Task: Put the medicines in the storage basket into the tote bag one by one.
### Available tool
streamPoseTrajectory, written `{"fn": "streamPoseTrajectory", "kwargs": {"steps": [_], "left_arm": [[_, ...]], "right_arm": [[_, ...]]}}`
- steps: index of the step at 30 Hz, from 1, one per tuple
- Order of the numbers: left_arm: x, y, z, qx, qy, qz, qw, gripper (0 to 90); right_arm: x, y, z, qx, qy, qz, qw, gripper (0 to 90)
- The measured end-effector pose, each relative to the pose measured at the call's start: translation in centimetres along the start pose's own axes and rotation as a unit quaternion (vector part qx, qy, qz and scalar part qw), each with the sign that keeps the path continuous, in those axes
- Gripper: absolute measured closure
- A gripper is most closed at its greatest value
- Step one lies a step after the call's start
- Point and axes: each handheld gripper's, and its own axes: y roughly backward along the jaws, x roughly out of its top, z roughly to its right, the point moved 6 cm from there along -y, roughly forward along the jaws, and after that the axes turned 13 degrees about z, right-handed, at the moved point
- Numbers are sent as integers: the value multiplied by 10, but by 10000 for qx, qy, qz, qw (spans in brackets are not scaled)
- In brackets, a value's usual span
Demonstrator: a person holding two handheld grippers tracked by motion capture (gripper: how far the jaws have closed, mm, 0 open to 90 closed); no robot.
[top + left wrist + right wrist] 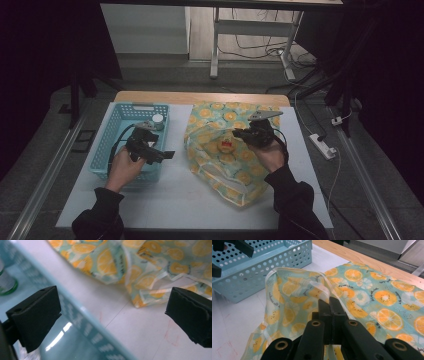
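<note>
A bag (210,125) printed with orange slices lies at the table's middle, and something small and red (227,145) shows at its mouth. My right gripper (237,134) is over the bag, shut on its pale handle strap. In the right gripper view the jaws (331,306) are pressed together on that strap above the bag (387,297). My left gripper (159,147) is open over the right wall of a blue basket (112,125). In the left gripper view the gripper (112,315) straddles the basket rim (82,315), with nothing between the jaws and the bag (112,262) beyond.
A small bottle with a white cap (158,120) stands in the basket's far right corner; its green base (6,283) is visible at the left of the left gripper view. White tabletop (175,200) lies in front. A power strip (322,145) lies on the floor at right.
</note>
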Motion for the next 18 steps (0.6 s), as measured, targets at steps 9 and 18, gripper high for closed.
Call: {"fn": "streamPoseTrajectory", "kwargs": {"steps": [9, 18], "left_arm": [[-4, 14, -17, 340, 83, -43, 9994, 3], [-12, 18, -38, 825, 92, -272, 9962, 6]], "right_arm": [[-1, 0, 1, -15, -20, -9, 10000, 900], [-2, -1, 0, -6, -7, -35, 10000, 900]]}}
